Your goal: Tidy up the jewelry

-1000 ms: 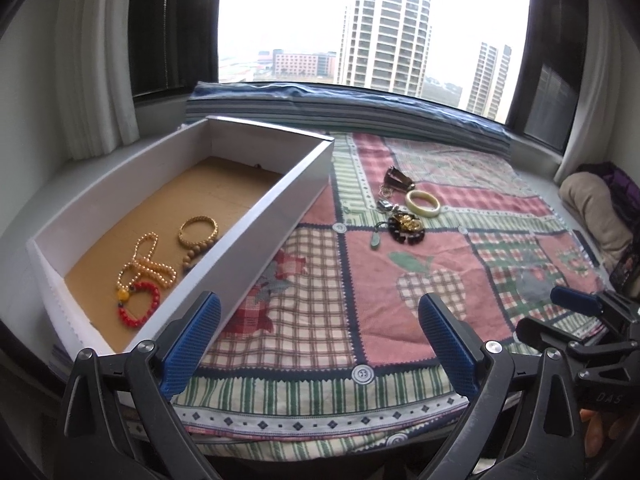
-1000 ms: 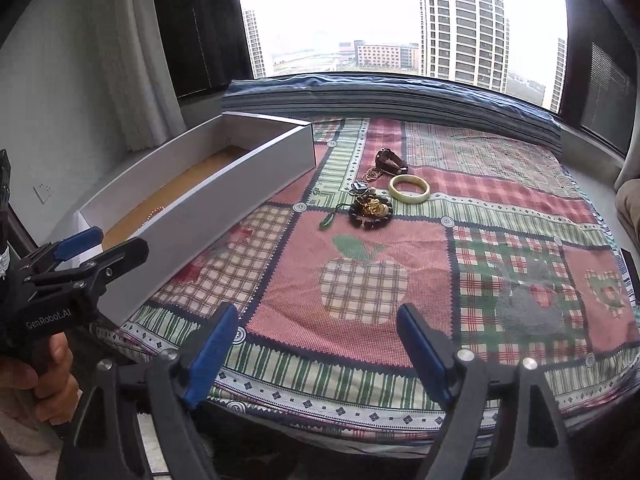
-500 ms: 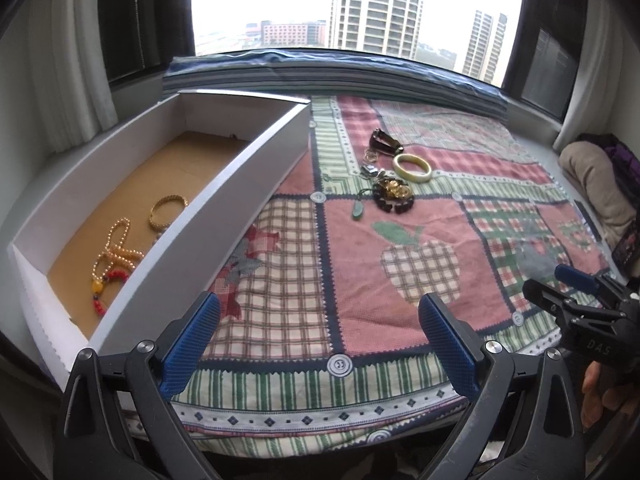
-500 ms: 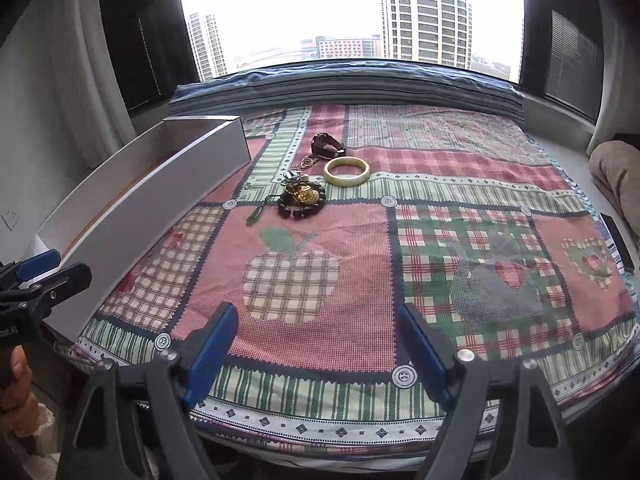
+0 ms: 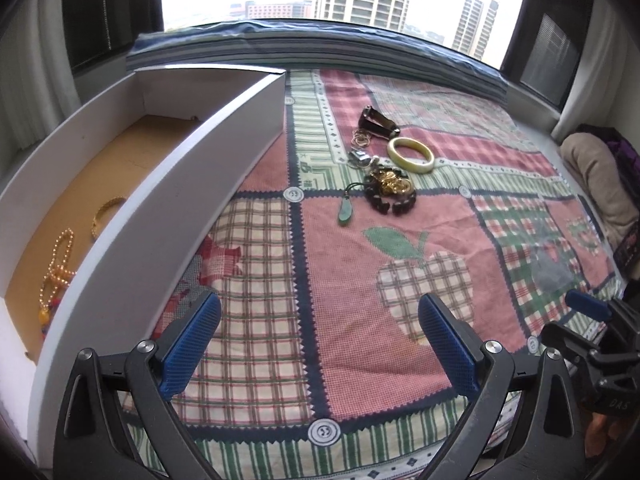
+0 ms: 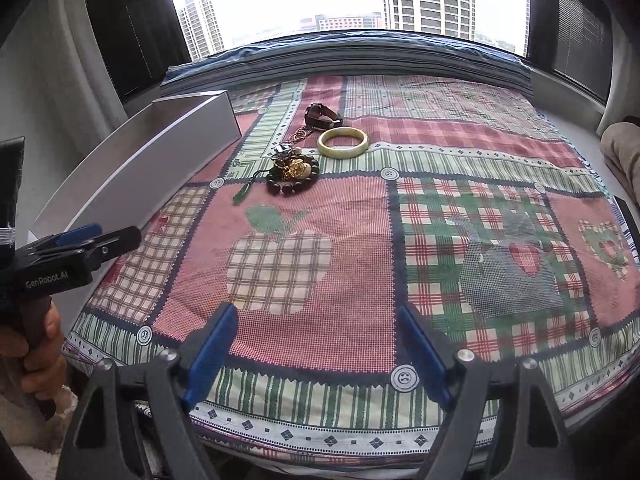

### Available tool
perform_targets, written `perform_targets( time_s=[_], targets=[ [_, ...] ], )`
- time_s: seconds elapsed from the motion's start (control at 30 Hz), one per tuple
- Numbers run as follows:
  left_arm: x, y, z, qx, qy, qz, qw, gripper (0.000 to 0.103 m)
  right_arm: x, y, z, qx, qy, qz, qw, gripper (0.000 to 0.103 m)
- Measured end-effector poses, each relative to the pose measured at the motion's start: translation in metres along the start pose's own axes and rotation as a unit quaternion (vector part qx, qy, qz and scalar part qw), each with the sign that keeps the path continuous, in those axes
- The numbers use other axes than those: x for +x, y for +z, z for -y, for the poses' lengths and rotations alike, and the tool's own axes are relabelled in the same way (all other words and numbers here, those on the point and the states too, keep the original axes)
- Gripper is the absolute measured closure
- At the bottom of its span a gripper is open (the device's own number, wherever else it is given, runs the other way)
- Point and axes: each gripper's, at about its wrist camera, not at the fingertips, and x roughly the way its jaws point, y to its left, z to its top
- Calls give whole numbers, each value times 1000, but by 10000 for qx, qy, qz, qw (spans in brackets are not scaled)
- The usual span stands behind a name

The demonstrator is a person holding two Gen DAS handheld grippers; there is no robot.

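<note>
pale jade bangle [image 6: 343,142] lies far ahead, slightly left of the right tongs [image 6: 318,354]; both tongs, left tongs [image 5: 318,346] included, apart and empty.

Right gripper [image 6: 316,350] hanging wide-jawed over a patchwork quilt [image 6: 440,240], pale bangle [image 6: 343,142], dark bead bracelet [image 6: 293,178] and green pendant [image 6: 242,193] lying near a white box [image 6: 160,160], left gripper [image 6: 102,240] showing at the left edge, a hand [image 6: 38,354] gripping its handle
</note>
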Motion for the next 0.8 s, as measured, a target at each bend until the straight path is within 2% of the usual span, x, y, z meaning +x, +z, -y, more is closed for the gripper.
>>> perform_targets(
  time_s=[0.13,0.2,0.3,0.4,0.53,0.67,0.7,0.73,0.77,0.8],
  targets=[
    [-3,0,-1,-8,0,75,10000,4,19,29,8,-243,492,140,9984,20],
    [-3,-5,-3,9,56,48,10000,4,41,51,11,-376,514,70,9979,23],
    [1,-14,-12,-76,130,-55,9999,4,82,83,12,-537,747,-144,9957,58],
    [3,-20,-25,-287,155,-165,9993,4,126,108,6,-694,928,-345,9927,59],
    [4,-22,-40,-446,267,-197,9985,4,167,129,-6,-1115,824,-355,9897,59],
    [9,-22,-52,-589,330,-266,9974,4,194,136,-14,-1425,691,-486,9862,59],
    [10,-23,-54,-623,341,-291,9971,4,200,136,-15,-1483,626,-543,9855,62],
    [11,-23,-56,-648,346,-305,9968,4,204,135,-14,-1500,598,-635,9848,70],
    [12,-24,-57,-663,348,-304,9967,4,203,134,-13,-1484,597,-650,9850,73],
    [12,-25,-58,-670,354,-301,9967,4,201,133,-12,-1463,614,-654,9852,84]
  ],
)
